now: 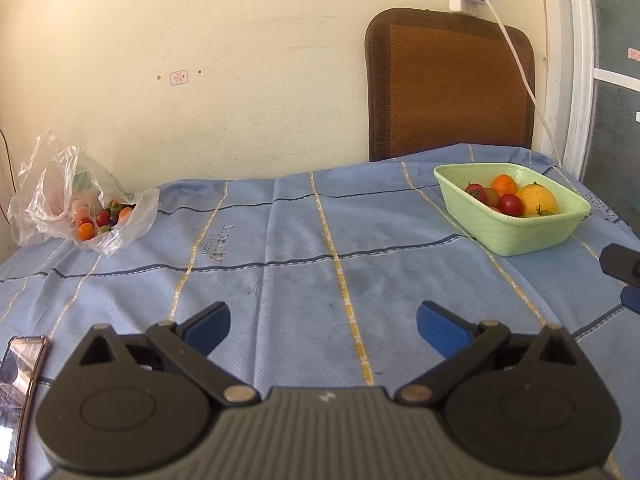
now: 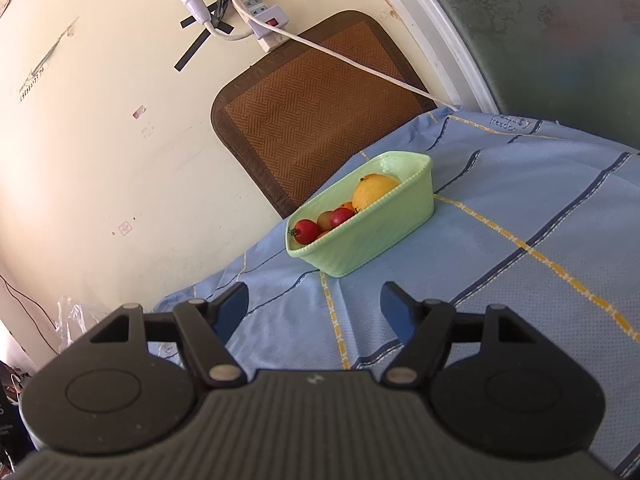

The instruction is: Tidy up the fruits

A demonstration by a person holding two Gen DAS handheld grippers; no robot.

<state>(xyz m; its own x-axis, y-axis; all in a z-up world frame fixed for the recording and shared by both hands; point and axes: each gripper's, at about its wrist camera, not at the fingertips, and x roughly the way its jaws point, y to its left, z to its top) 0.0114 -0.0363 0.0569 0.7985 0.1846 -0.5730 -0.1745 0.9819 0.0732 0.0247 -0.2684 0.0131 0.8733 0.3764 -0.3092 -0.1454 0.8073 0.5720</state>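
Observation:
A pale green basket (image 1: 516, 232) (image 2: 372, 236) stands on the blue tablecloth (image 1: 304, 248) at the right, holding a large yellow-orange fruit (image 1: 537, 199) (image 2: 374, 190) and several small red and orange tomatoes (image 1: 510, 204) (image 2: 306, 230). At the far left lies a clear plastic bag (image 1: 52, 200) with more small tomatoes (image 1: 100, 220) spilling at its mouth. My left gripper (image 1: 323, 320) is open over the bare cloth, nothing between its blue pads. My right gripper (image 2: 314, 304) is open too, empty, just short of the basket. Its tip shows at the left wrist view's right edge (image 1: 620, 266).
A brown woven chair back (image 1: 450, 84) (image 2: 316, 128) stands against the cream wall behind the table. A white cable (image 2: 360, 60) runs from a wall power strip (image 2: 260, 16) down to the table corner. A phone (image 1: 20, 392) lies at the near left edge.

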